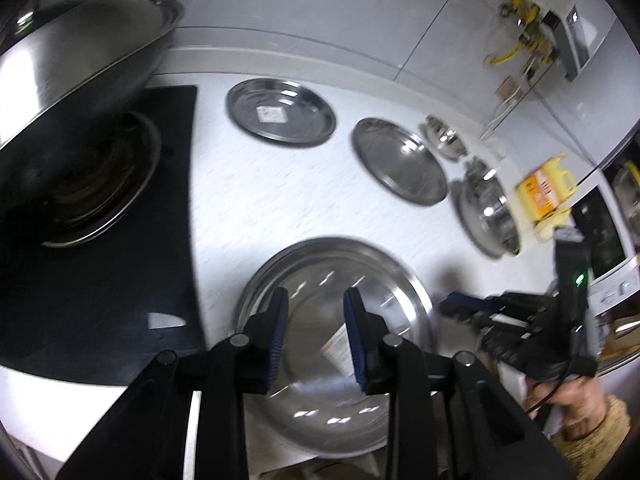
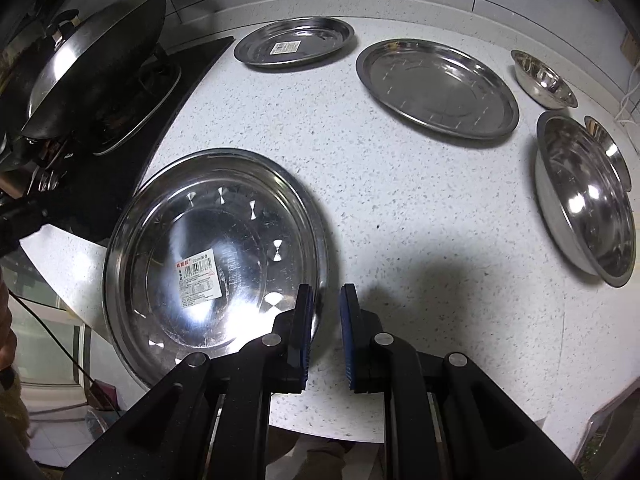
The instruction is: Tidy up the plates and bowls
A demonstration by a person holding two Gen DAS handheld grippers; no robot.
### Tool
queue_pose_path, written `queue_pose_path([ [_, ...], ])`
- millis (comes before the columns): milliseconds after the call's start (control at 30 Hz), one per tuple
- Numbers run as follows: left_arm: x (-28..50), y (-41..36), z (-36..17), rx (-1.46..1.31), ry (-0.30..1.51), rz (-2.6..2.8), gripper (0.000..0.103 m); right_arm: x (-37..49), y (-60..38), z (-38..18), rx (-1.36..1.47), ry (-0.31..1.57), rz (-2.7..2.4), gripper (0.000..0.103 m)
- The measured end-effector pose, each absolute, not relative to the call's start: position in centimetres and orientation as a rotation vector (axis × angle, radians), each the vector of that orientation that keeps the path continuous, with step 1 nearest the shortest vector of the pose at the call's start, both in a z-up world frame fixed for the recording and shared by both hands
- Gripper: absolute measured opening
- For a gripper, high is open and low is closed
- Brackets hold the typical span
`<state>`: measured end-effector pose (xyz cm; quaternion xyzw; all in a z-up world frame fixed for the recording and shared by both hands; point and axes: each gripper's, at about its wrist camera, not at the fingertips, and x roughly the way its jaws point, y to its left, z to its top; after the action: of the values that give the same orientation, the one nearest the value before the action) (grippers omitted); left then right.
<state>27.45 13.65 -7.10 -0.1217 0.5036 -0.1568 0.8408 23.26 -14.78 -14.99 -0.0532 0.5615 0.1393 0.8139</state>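
I see the large plate [image 2: 212, 256] flat at the near left counter edge, its right rim just left of my right gripper [image 2: 325, 332], fingers nearly together and empty, while my left gripper [image 1: 316, 336] hovers over it, spread and empty.

Left tongs [image 1: 316, 334], right tongs [image 2: 326, 330]: black linkage arms, silver pivot pins, ribbed blue pads; fuzzy tan sleeve [image 1: 604, 428].

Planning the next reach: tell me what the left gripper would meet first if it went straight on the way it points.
Most likely the large steel plate: in the left wrist view the left gripper hangs over it, open, with nothing between the fingers. How high it hangs is unclear.
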Motion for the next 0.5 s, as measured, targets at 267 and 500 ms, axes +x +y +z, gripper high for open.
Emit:
queue_pose_path([
  [267, 30.4, 11.1, -6.1, -0.302, 1.097, -0.305, 0.027, 24.7, -15.1, -14.1, -0.122, 1.184, 0.302, 0.021],
  [500, 32.0, 7.5, -6.1, -0.387, 1.098, -0.3, 0.028, 27.3, -16.7, -12.7, -0.15, 1.142, 0.303, 0.036],
])
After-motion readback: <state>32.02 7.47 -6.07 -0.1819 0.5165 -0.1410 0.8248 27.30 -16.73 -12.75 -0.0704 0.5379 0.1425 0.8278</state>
